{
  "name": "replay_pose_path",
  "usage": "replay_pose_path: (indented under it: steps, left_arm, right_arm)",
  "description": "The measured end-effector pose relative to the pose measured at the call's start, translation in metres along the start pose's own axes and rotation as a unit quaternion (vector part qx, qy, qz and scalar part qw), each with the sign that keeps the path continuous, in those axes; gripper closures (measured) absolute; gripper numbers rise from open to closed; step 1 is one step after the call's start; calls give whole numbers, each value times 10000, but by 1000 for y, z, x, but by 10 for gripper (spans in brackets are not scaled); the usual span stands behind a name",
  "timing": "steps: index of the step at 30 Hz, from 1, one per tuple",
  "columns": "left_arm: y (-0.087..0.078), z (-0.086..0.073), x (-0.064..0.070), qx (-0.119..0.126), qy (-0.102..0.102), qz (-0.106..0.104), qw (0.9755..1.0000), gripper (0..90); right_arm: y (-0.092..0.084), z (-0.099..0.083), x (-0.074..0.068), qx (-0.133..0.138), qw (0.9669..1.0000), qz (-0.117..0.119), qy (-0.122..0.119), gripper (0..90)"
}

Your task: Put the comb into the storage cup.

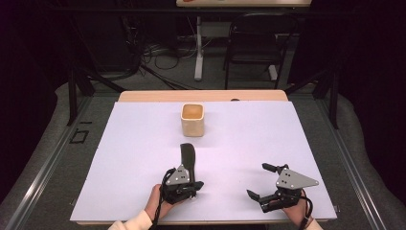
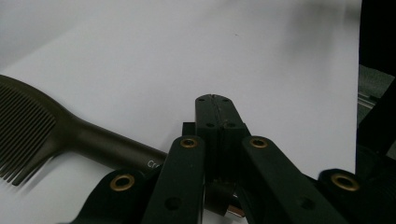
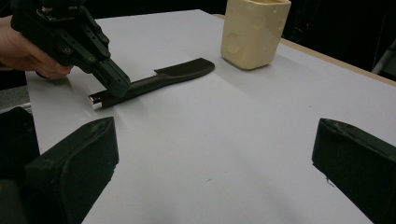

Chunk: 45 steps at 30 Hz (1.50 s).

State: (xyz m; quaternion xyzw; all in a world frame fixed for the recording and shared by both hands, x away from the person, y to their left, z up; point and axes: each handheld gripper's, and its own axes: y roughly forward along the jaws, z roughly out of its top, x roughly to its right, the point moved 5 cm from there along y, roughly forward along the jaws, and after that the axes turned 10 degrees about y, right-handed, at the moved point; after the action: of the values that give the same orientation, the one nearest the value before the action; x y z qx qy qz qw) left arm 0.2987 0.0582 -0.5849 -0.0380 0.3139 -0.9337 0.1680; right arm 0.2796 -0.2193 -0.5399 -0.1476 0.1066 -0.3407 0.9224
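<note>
The left gripper (image 1: 197,184) sits at the near middle of the worktop (image 1: 143,143), its jaws pressed flat together with nothing between them. In the left gripper view the closed tips (image 2: 215,100) lie beside the handle of a dark comb (image 2: 70,135); in the right gripper view that gripper (image 3: 117,87) rests over the handle's near end, but whether it touches the handle is hard to tell. The right gripper (image 1: 261,182) is at the near right, jaws spread wide and empty, with bare white worktop between them in its own view.

The comb (image 1: 188,155) lies flat on the worktop, its handle toward the left gripper and its toothed end pointing to the far side. Farther off, near the far middle, stands a cream square cup (image 1: 193,119), upright and apart from the comb. Its inside looks tan from above; what it holds, if anything, cannot be made out. In the right gripper view the cup (image 3: 254,32) is cut off at the top edge.
</note>
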Motion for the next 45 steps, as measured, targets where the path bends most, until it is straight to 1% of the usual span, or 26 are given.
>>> replay_pose_path:
  steps: [2,4,7,8,9,12,13,19,23,34,39,40,41,42,45]
  left_arm:
    - [1,-2,0,-59,-41,-70,9999,898]
    - [1,-3,-1,-153,-69,-78,9998,898]
    - [-1,-5,-3,-222,-96,-96,9997,898]
    - [-2,-5,-3,-250,-95,-69,9996,898]
    - [-3,-5,-4,-244,-110,-89,9996,898]
    - [-4,-7,-6,-360,-78,-37,9993,898]
    - [-4,-7,-6,-388,-95,-34,9992,898]
    - [-6,-9,-6,-450,-142,-1,9989,898]
    - [-7,-11,-8,-568,-104,72,9983,897]
    - [-11,-13,-12,-634,-107,196,9977,898]
    - [-12,-14,-13,-645,-122,218,9976,897]
    - [-13,-14,-13,-668,-119,228,9974,897]
    - [-13,-14,-13,-695,-111,240,9972,897]
    - [-14,-14,-13,-699,-108,245,9972,898]
    - [-15,-15,-15,-718,-116,280,9970,897]
  right_arm:
    - [0,0,0,17,10000,-1,-11,0]
    - [0,0,0,20,10000,-6,-17,0]
    - [0,0,0,0,10000,-3,-8,0]
    - [0,0,0,2,10000,-1,-8,0]
    - [0,0,0,7,10000,-7,-17,0]
    - [-1,0,0,6,10000,-11,-7,0]
    - [-1,0,0,16,10000,-6,-6,0]
    - [-1,0,0,10,10000,-3,-14,0]
    - [-1,0,0,26,10000,-7,-2,0]
    - [-1,0,0,12,10000,-9,-21,0]
    - [-2,0,0,29,10000,-24,4,0]
    - [-2,0,0,50,10000,-29,23,0]
    - [-2,1,1,63,10000,-31,-13,0]
    - [-2,0,0,29,10000,-27,20,0]
    - [-1,0,0,29,10000,-20,-3,0]
